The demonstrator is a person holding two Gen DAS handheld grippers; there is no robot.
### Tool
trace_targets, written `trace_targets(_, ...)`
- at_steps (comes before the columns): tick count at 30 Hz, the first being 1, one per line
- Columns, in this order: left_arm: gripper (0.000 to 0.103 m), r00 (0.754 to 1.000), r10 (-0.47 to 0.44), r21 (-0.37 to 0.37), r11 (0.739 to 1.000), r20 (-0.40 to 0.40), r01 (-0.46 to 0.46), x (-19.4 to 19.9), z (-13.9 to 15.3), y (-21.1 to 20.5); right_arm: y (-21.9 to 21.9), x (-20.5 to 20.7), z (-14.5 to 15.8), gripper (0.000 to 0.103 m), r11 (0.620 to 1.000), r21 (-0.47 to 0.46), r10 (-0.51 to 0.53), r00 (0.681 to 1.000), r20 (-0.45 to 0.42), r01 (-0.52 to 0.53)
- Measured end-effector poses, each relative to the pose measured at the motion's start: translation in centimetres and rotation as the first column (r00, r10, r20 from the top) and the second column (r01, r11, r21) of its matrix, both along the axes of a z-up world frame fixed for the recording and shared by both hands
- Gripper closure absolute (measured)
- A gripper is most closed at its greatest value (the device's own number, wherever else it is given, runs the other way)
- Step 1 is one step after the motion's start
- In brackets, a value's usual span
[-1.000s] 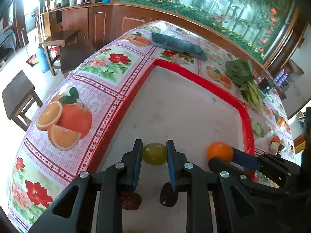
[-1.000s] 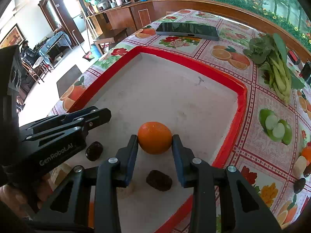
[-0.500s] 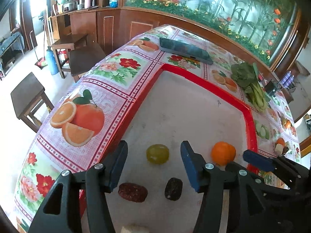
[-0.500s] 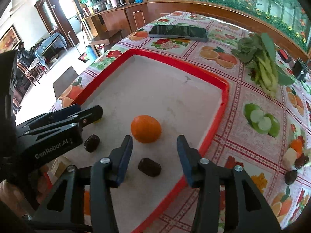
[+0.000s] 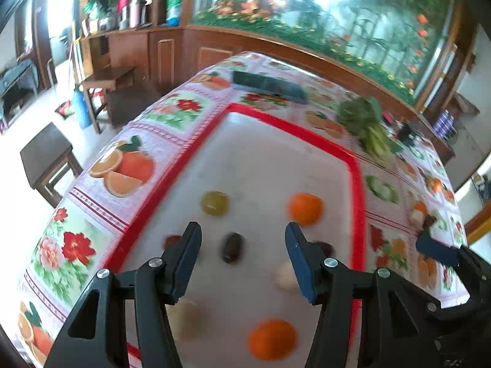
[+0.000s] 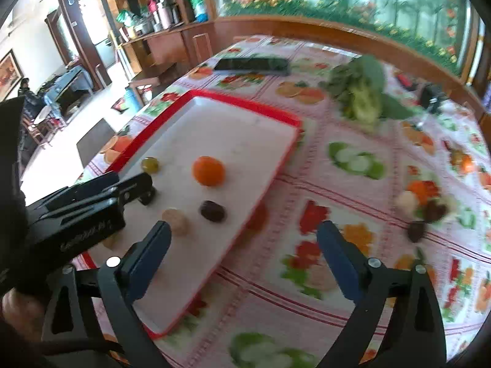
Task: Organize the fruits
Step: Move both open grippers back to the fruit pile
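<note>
A red-rimmed white tray (image 5: 356, 165) (image 6: 245, 98) lies on the fruit-print tablecloth. On it rest a green grape-like fruit (image 5: 214, 203) (image 6: 150, 165), an orange (image 5: 305, 208) (image 6: 208, 170), a second orange (image 5: 271, 339), dark dates (image 5: 232, 247) (image 6: 212, 210) and pale round fruits (image 5: 187, 316) (image 6: 176, 220). My left gripper (image 5: 242, 259) hangs open above the tray's near half, holding nothing. My right gripper (image 6: 242, 257) is open over the tray's right rim and the cloth, also with nothing in it. A small pile of loose fruit (image 6: 422, 205) sits on the cloth to the right.
Leafy greens (image 6: 365, 92) and a dark flat remote-like object (image 6: 251, 65) lie at the table's far side. Wooden stools (image 5: 46, 156) stand on the floor to the left. A wooden cabinet and a painted wall run behind the table.
Both grippers let go, the left of the green fruit and the right of the orange, then opened wide and pulled back and up. The right one swung toward the cloth.
</note>
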State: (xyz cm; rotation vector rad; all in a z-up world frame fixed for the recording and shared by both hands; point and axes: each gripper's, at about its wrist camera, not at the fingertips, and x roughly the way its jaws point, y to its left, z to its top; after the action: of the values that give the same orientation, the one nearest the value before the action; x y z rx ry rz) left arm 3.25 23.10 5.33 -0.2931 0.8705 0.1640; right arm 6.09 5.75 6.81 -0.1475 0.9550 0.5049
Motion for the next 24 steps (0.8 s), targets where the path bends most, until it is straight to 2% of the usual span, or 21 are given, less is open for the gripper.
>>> trace_targets(2, 0.045, 0.999, -0.037, 0.005, 0.999, 0.008, 0.037, -0.4, 0.5, -2.0, -1.5, -0.4, 0.5, 0.002, 1.000, -0.021, -0.020, 1.000, 0.011, 0.021)
trace_targets(6, 0.043, 0.995, -0.096, -0.028, 0.995, 0.018, 0.097, -0.7, 0.9, -5.1, -5.5, -0.7, 1.3, 0.002, 0.996, 0.051, -0.072, 0.997, 0.008, 0.072)
trace_targets(9, 0.043, 0.989, -0.146, -0.021, 0.989, 0.021, 0.146, -0.8, 1.2, -7.7, -8.8, -1.0, 1.4, 0.002, 0.982, 0.169, -0.071, 0.996, -0.054, 0.079)
trace_targets(10, 0.043, 0.987, -0.157, -0.014, 0.987, 0.020, 0.158, -0.7, 1.3, -8.5, -10.3, -1.0, 1.2, 0.002, 0.969, 0.226, -0.077, 0.991, -0.108, 0.100)
trace_targets(11, 0.043, 0.983, -0.182, -0.024, 0.983, 0.020, 0.182, -0.6, 1.3, -9.5, -11.3, -0.9, 0.9, 0.002, 0.962, 0.242, -0.090, 0.985, -0.148, 0.124)
trace_targets(12, 0.043, 0.981, -0.193, -0.027, 0.981, 0.018, 0.194, -0.6, 1.2, -10.0, -12.2, -0.9, 0.7, 0.002, 0.965, 0.222, -0.101, 0.980, -0.174, 0.139)
trace_targets(13, 0.043, 0.978, -0.207, -0.025, 0.978, 0.013, 0.207, -0.5, 1.2, -10.8, -12.7, -1.2, 0.9, 0.002, 0.975, 0.170, -0.117, 0.984, -0.137, 0.140)
trace_targets(16, 0.043, 0.970, -0.243, -0.004, 0.970, 0.003, 0.243, -0.3, 1.2, -13.0, -13.5, -2.5, 1.6, 0.002, 0.988, -0.056, -0.144, 0.988, 0.047, 0.147)
trace_targets(19, 0.043, 0.964, -0.264, 0.007, 0.964, -0.012, 0.264, 0.0, 0.9, -14.7, -15.8, -2.7, 1.6, 0.002, 0.977, -0.112, -0.172, 0.982, 0.074, 0.180)
trace_targets(24, 0.043, 0.954, -0.294, 0.019, 0.955, -0.053, 0.296, 1.1, 0.1, -17.6, -20.6, -2.4, 1.1, 0.002, 0.956, -0.144, -0.241, 0.964, 0.111, 0.256)
